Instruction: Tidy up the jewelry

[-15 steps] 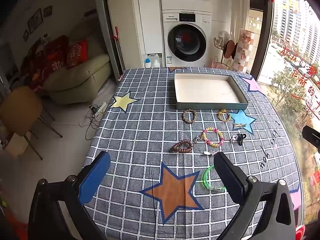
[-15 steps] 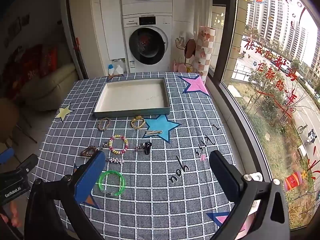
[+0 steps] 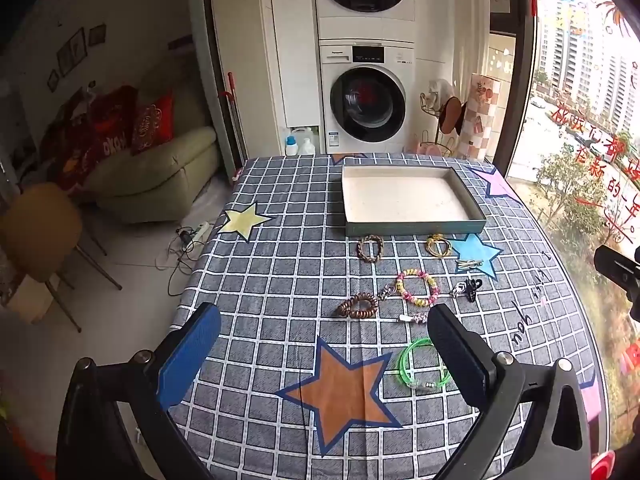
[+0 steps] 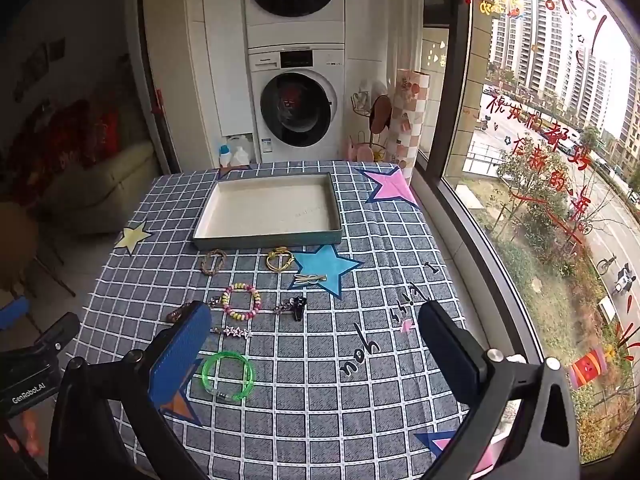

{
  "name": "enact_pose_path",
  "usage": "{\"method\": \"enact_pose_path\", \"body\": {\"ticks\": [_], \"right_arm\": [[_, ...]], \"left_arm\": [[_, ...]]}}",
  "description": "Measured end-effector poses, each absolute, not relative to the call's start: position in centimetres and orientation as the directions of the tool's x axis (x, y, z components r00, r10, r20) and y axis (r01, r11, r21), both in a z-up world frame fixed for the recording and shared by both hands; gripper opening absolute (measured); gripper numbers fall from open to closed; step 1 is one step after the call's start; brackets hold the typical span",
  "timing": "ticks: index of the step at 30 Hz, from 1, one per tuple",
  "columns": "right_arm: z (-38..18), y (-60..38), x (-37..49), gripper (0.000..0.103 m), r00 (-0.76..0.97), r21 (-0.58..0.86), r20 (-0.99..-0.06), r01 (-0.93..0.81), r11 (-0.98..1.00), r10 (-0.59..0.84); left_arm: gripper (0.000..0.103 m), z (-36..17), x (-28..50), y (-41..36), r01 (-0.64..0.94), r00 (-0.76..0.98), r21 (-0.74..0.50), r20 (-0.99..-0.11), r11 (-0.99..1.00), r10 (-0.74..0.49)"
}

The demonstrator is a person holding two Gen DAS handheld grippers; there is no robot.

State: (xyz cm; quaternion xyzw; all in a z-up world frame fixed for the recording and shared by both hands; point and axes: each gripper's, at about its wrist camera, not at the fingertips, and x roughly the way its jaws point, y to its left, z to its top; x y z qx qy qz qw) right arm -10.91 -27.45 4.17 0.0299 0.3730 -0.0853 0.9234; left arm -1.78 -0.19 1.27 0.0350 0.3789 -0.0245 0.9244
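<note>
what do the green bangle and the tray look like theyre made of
Green bangle: probably translucent plastic, since the glossy neon ring lets the cloth show through.
Tray: possibly cardboard or thin board, with a matte off-white inside and a dull grey-green outer wall; the pictures leave it open.

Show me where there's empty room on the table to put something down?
The tray is bare inside. The cloth is free from the yellow star to the orange star, and around the "you" writing. It is crowded between the tray and the green bracelet, where the jewelry lies.
</note>
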Motion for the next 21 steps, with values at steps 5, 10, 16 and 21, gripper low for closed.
{"method": "enact_pose_path", "body": {"ticks": [5,10,16,21], "right_arm": [[4.18,-27.19,-10.99,0.103,0.733,-0.008,-0.666,0.177,0.984,-0.137],[4.14,-26.97,-10.96,0.103,0.739,-0.008,-0.66,0.174,0.985,-0.136],[3.98,-26.9,-11.01,0.103,0.74,-0.005,-0.658,0.18,0.984,-0.139],[3.93,-26.91,-11.03,0.103,0.741,-0.004,-0.657,0.18,0.984,-0.138]], "left_arm": [[0.103,1.45,-1.84,-0.02,0.064,0.725,0.043,-0.688,0.997,-0.016],[0.103,1.57,-1.9,0.11,0.063,0.731,0.041,-0.682,0.997,-0.018],[0.103,1.78,-2.02,0.29,0.062,0.739,0.033,-0.673,0.998,-0.023],[0.103,1.65,-2.08,0.17,0.067,0.738,0.036,-0.675,0.997,-0.026]]}}
